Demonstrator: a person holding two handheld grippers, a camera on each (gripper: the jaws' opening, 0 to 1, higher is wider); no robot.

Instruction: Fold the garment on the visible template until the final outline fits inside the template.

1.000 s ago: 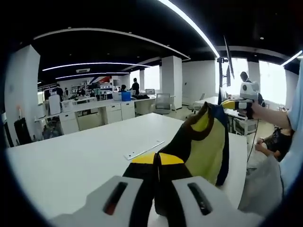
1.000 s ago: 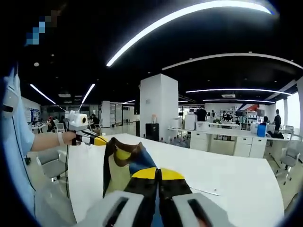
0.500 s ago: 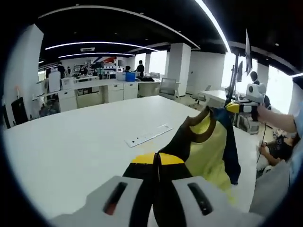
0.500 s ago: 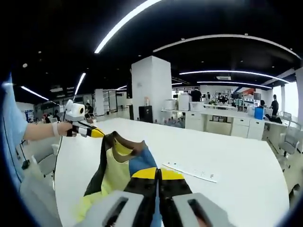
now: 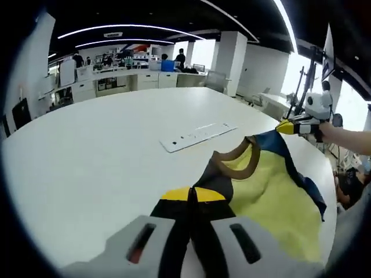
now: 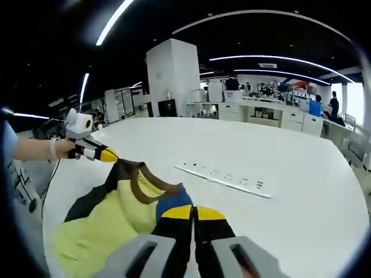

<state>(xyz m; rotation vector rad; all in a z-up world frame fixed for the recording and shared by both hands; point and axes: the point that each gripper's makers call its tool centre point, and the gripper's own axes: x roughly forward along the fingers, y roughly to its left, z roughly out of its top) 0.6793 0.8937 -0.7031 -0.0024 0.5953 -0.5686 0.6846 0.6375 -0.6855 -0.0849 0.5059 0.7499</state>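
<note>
**Garment spread between two clamped grippers**

In the left gripper view, left to right: white counter (image 5: 87,168) stretching away, a white power strip (image 5: 198,136) lying flat toward its middle, well apart from the cloth. Left gripper (image 5: 193,200) at the bottom, yellow-tipped fingers (image 5: 175,196) pressed together on the dark shoulder of the garment (image 5: 272,202). Yellow body with a brown collar and blue far shoulder, draped toward the counter's right edge and sagging between both holds. Further right, right gripper (image 5: 288,127) pinching the blue shoulder, held by a hand (image 5: 336,134).

In the right gripper view, left to right: a hand (image 6: 37,149) carrying the left gripper (image 6: 104,155), tip closed on the dark shoulder near the counter's left edge. Garment (image 6: 110,217) spread low over the counter (image 6: 301,226), yellow panel facing up, collar open. Right gripper (image 6: 194,215) at the bottom, fingers (image 6: 211,215) shut tight on the blue shoulder. Power strip (image 6: 223,175) just beyond, apart from the cloth. Desks and pillars in the background, too distant to detail.
</note>
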